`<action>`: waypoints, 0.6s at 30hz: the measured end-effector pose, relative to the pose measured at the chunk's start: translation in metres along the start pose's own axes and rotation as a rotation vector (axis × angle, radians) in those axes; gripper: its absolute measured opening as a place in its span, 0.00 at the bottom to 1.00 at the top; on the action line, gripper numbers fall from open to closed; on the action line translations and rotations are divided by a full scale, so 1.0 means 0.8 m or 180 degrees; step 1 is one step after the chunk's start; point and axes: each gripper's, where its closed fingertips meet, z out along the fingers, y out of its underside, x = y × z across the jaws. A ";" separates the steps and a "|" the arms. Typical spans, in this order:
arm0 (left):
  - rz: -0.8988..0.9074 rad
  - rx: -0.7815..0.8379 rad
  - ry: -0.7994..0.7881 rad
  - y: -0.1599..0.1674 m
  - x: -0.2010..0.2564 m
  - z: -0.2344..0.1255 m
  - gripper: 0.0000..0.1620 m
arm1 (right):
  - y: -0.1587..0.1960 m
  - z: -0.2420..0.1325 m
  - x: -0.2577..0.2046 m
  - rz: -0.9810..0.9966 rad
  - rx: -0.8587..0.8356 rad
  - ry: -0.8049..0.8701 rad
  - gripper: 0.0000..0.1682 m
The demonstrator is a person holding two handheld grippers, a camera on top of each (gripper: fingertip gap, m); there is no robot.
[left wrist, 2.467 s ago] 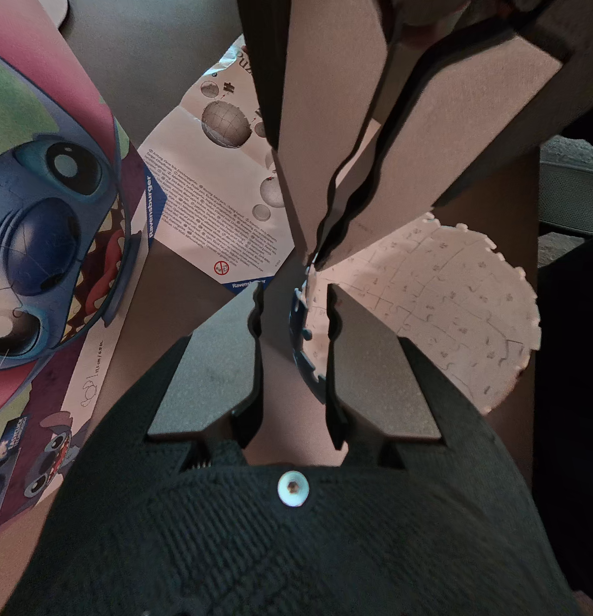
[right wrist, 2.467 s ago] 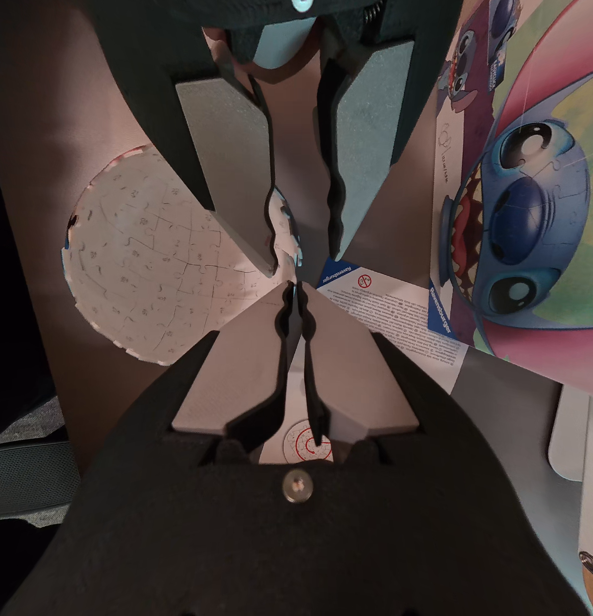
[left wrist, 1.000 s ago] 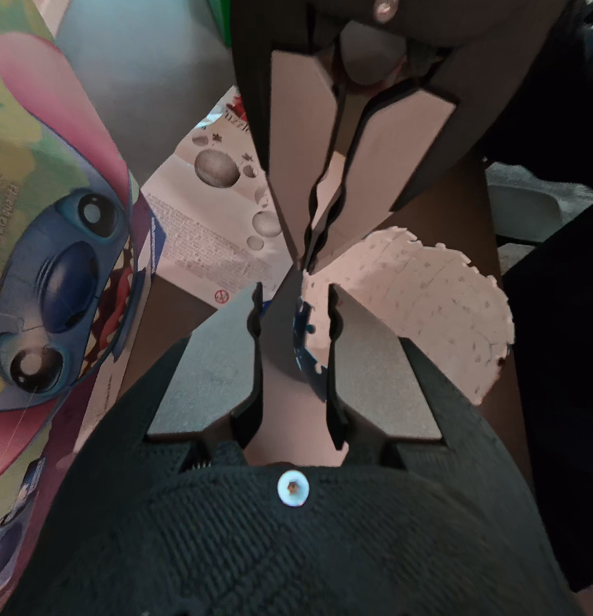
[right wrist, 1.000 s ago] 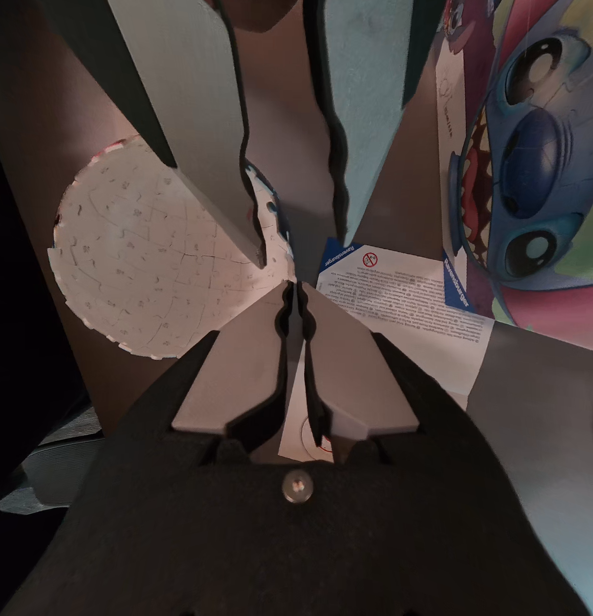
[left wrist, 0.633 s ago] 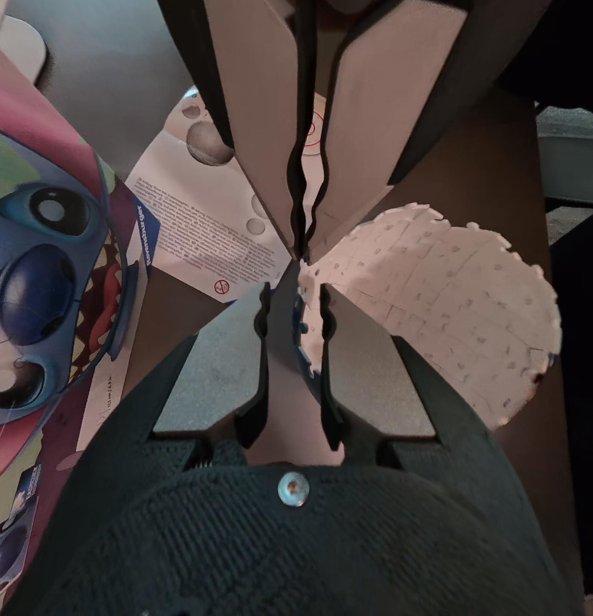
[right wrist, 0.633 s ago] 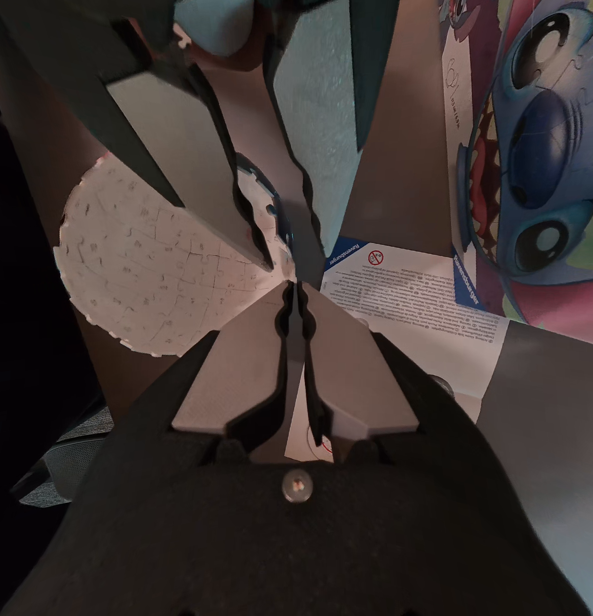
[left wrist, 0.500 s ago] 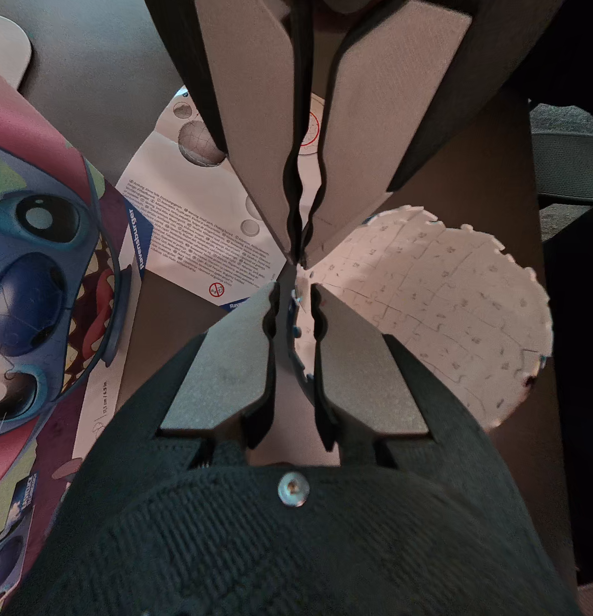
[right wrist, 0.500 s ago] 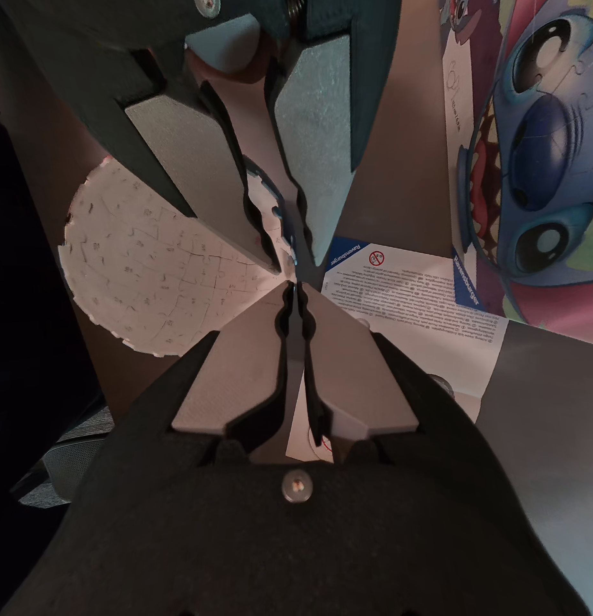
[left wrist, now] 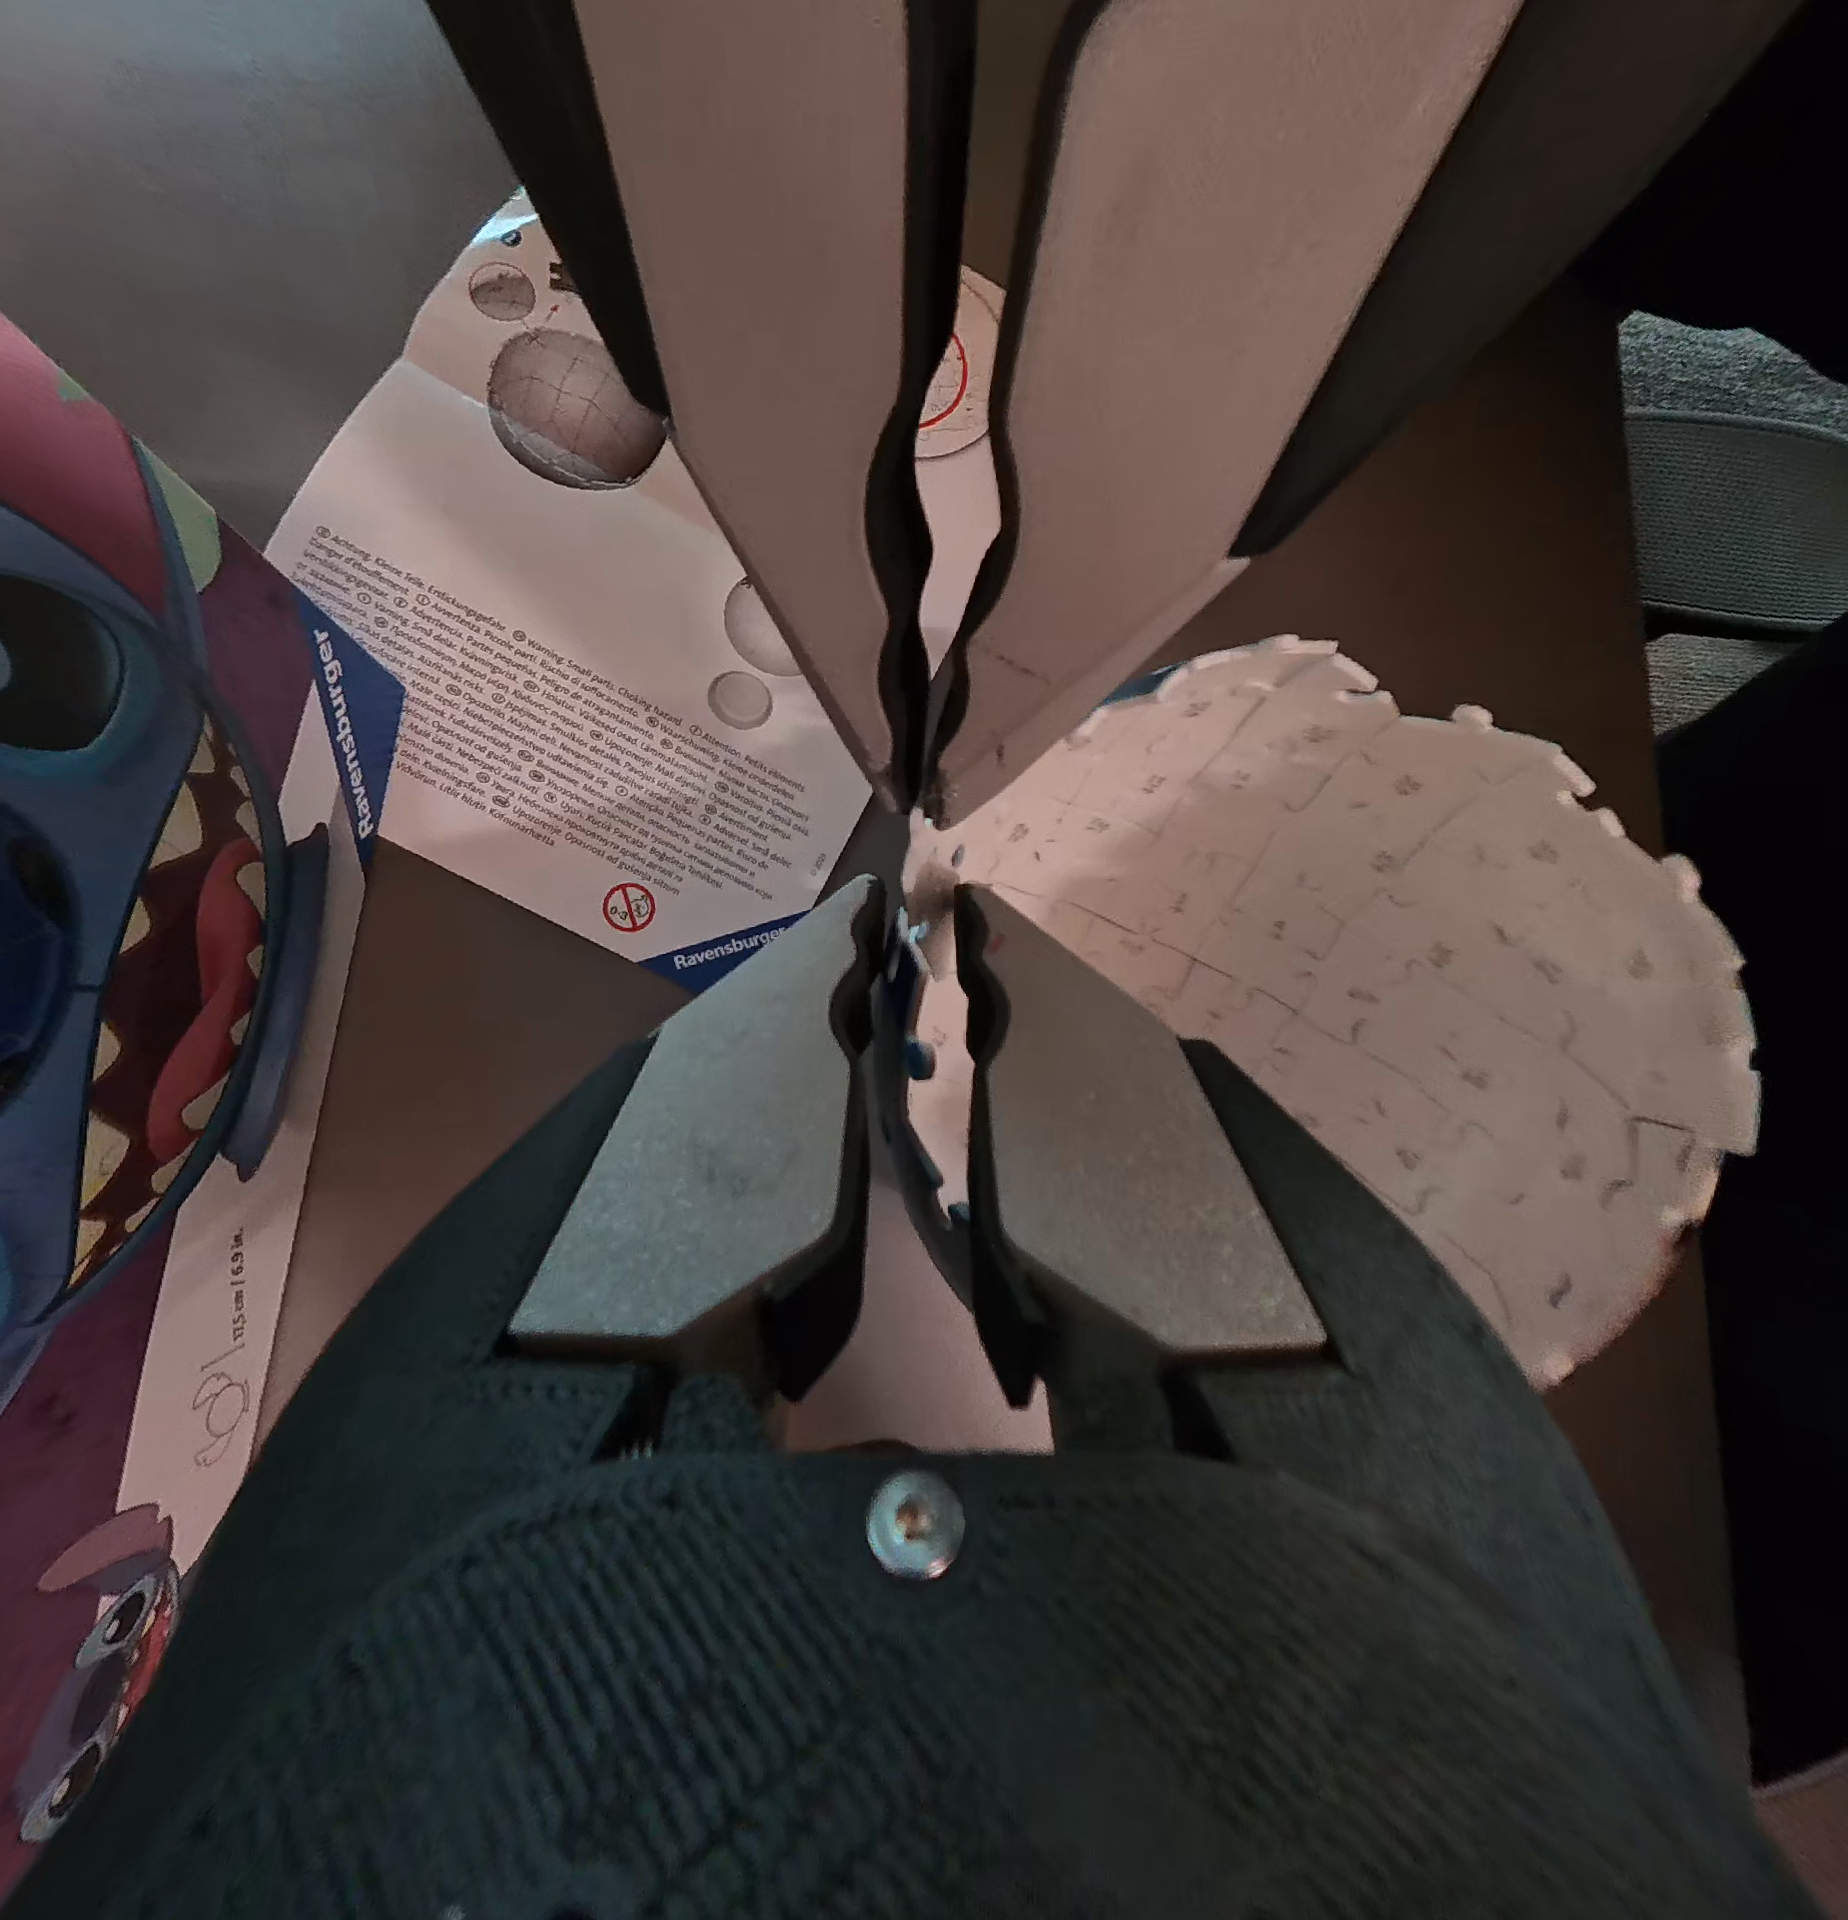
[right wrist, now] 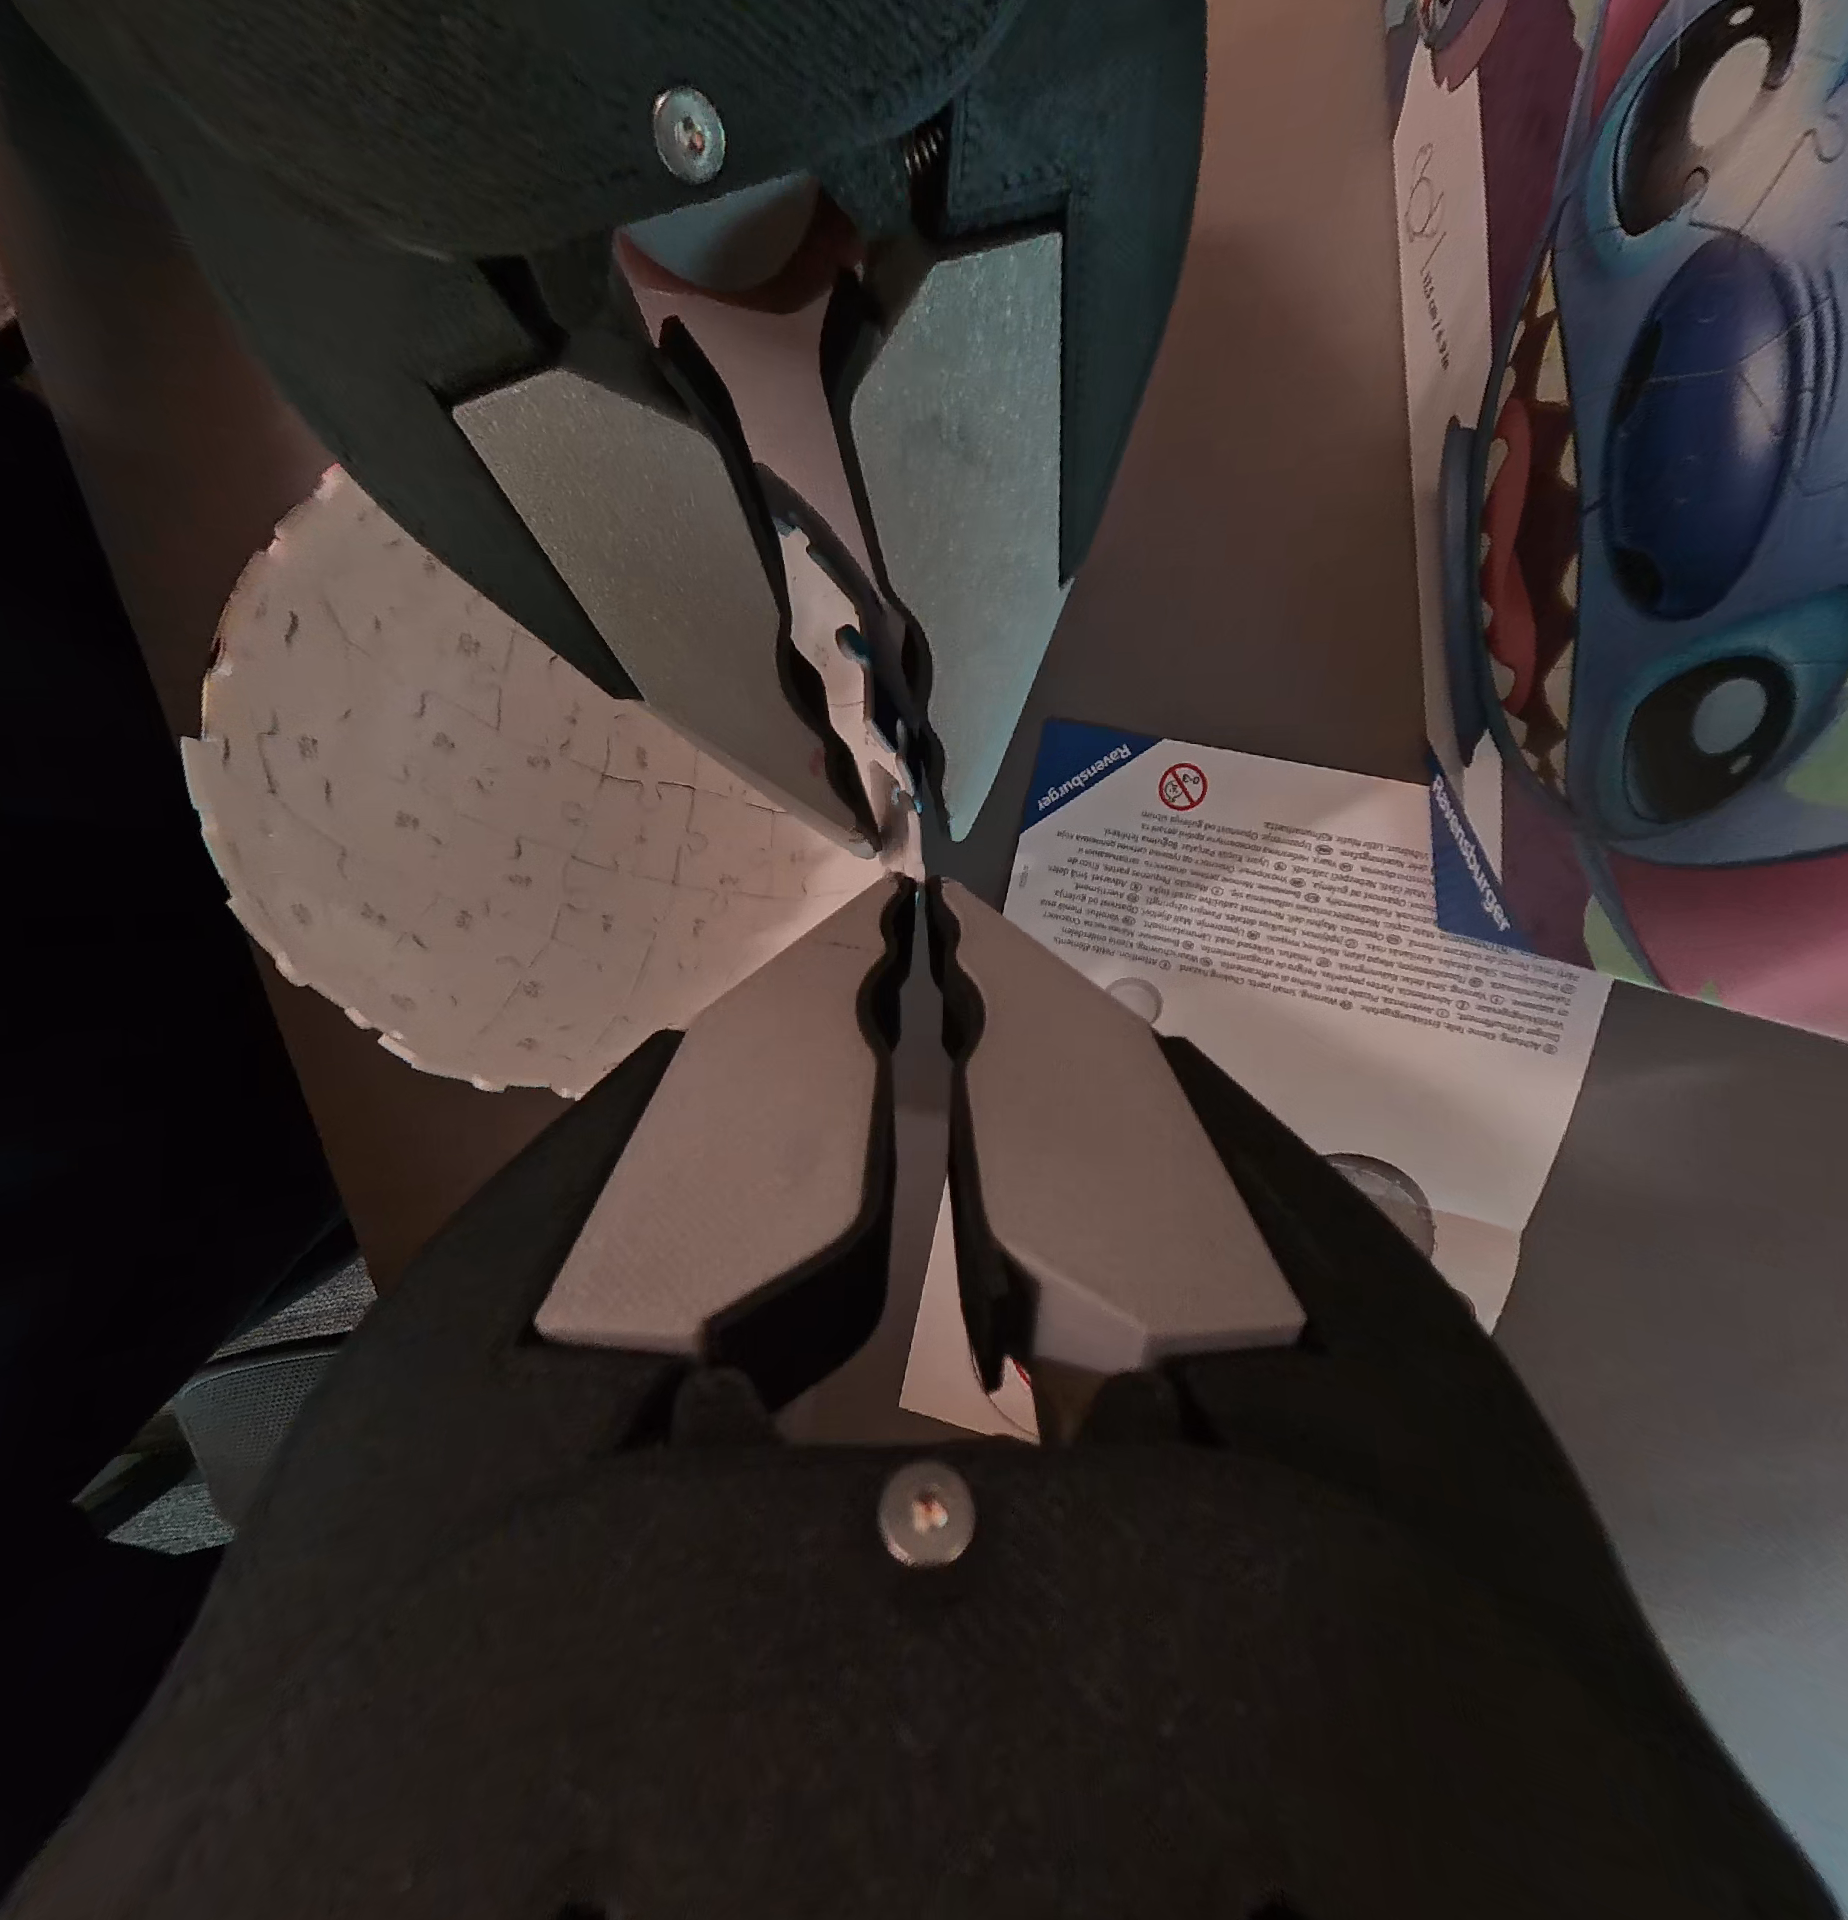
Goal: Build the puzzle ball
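The half-built puzzle ball, a bowl-shaped shell of joined pieces, is held above the brown bench with its white numbered inside turned toward both cameras and its toothed rim standing open. In the left wrist view the shell spreads to the right of the claws; in the right wrist view it spreads to the left. The left claw is clenched on the shell's near rim, where a blue printed edge shows between the fingers. The right claw meets it tip to tip; its fingers are nearly together, and whether a piece is gripped cannot be told. An instruction leaflet and a picture box with a blue cartoon face lie on the bench beside the shell. Compared with a second ago, the left claw's gap has been narrowed onto the rim, and the two claws have been brought closer together.
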 end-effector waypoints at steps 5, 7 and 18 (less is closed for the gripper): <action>-0.0042 0.0009 0.0076 0.001 0.001 0.002 0.07 | 0.001 0.000 -0.001 0.0002 -0.0009 -0.0007 0.00; -0.0055 0.0008 0.0097 0.001 0.001 0.004 0.06 | 0.001 0.001 -0.002 0.0001 -0.0019 -0.0018 0.00; -0.0015 0.0037 0.0101 0.001 0.002 0.007 0.05 | 0.002 -0.001 -0.007 -0.0083 -0.0032 -0.0076 0.00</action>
